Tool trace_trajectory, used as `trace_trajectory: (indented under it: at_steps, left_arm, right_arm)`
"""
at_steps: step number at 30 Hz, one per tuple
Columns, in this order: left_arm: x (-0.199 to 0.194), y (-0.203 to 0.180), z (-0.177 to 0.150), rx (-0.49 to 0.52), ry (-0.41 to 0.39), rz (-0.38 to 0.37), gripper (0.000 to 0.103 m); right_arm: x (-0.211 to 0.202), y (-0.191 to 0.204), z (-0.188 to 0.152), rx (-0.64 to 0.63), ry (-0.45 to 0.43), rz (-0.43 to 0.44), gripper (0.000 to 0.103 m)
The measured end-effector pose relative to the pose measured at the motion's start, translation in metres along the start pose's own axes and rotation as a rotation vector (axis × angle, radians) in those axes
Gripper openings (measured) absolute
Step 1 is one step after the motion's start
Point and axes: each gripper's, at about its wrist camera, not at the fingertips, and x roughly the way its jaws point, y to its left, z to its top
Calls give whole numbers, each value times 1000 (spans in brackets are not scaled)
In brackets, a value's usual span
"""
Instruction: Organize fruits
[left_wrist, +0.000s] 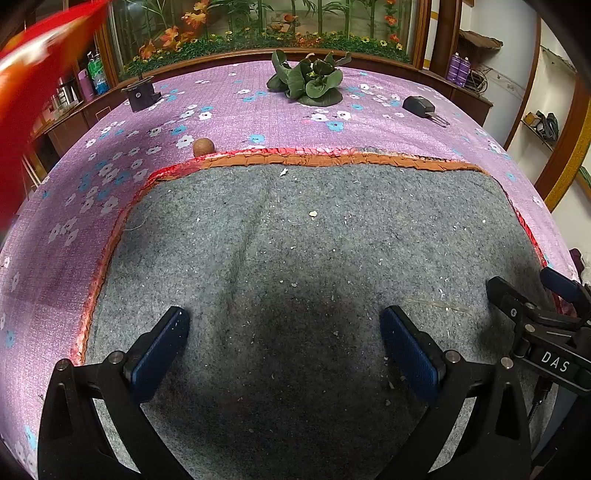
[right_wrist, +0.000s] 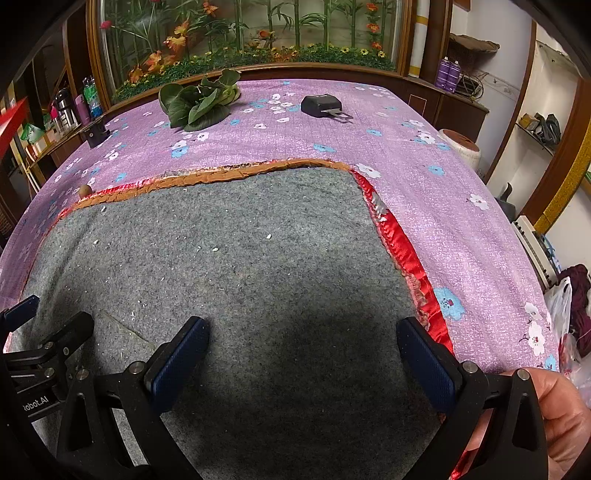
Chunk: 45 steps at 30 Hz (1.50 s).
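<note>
**A:** Where do your grippers stand?

**B:** Your left gripper (left_wrist: 284, 347) hangs over the grey felt mat (left_wrist: 314, 258) with its blue pads (left_wrist: 159, 354) spread wide and nothing between them. Your right gripper (right_wrist: 303, 365) is the same: jaws apart, empty, over the mat's near right part. Your hand (right_wrist: 561, 410) wraps its right-side frame. Each gripper shows at the edge of the other's view, so you hold them side by side.

**A:** And the mat?

**B:** It lies on the purple flowered tablecloth (left_wrist: 258, 114), speckled with pale crumbs, and its edge is trimmed in orange and red ruffle (left_wrist: 314, 157).

**A:** Where is the fruit?

**B:** One small round brown fruit (left_wrist: 203, 147) sits on the cloth just beyond the mat's far left edge, touching or nearly touching the trim. From your right wrist it (right_wrist: 84, 190) appears at the far left corner. It is well apart from both grippers.

**A:** Anything farther out?

**B:** A bunch of leafy greens (left_wrist: 308, 83) lies near the table's far edge. A black device with a metal clip (left_wrist: 421, 106) rests to its right, and a small black block (left_wrist: 140, 94) to its left. A blurred red shape (left_wrist: 40, 62) fills the upper left of your left wrist view; what it is cannot be told.
</note>
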Motion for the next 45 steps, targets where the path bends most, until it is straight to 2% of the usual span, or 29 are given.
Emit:
trace_trajectory:
  at_steps: [45]
  left_arm:
    - [1,2,5,2,0,-1,103]
  right_arm:
    - [0,0,0,0,1,0,103]
